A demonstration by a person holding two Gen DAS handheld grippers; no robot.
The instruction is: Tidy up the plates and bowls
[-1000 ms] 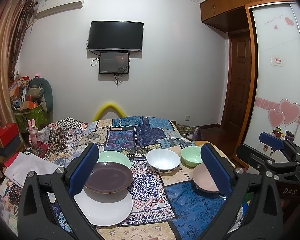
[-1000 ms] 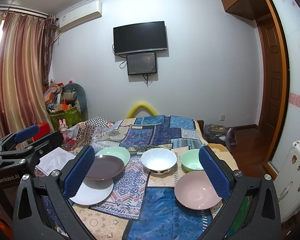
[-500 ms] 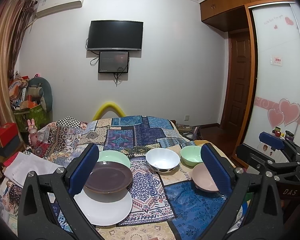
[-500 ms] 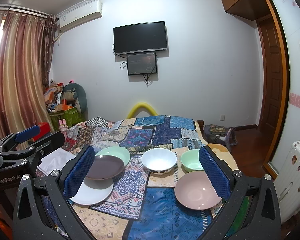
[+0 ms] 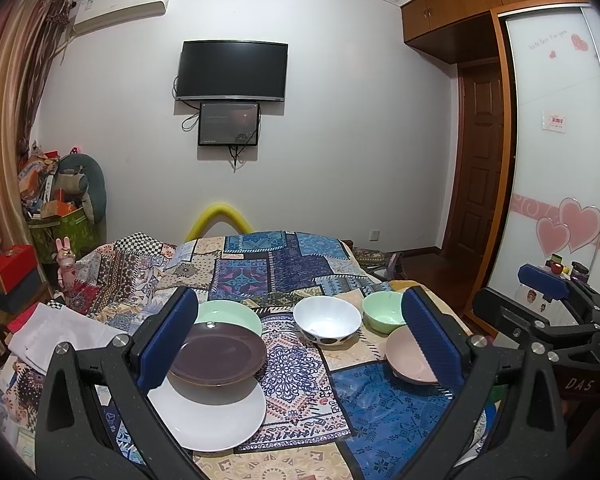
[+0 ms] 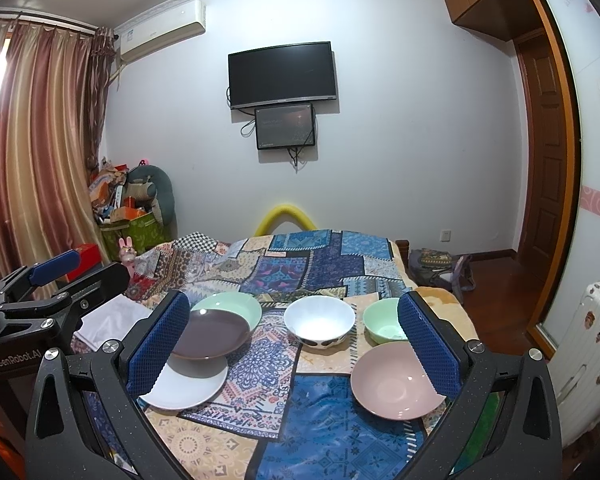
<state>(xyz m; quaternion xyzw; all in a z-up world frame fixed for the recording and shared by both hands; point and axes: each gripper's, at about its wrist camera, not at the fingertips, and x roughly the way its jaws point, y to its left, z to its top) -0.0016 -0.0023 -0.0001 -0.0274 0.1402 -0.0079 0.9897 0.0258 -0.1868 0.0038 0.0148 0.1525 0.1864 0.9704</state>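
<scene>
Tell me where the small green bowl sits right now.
The small green bowl sits on the patchwork cloth right of centre, beside the white bowl and just behind the pink bowl.

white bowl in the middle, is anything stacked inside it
No, in the right wrist view the white bowl sits alone on the patchwork cloth with a bare interior, apart from the small green bowl.

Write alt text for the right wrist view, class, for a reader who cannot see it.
The open right gripper hovers over a patchwork cloth holding a pink bowl, white bowl, green bowl, and overlapping brown plate, white plate and green plate.
</scene>
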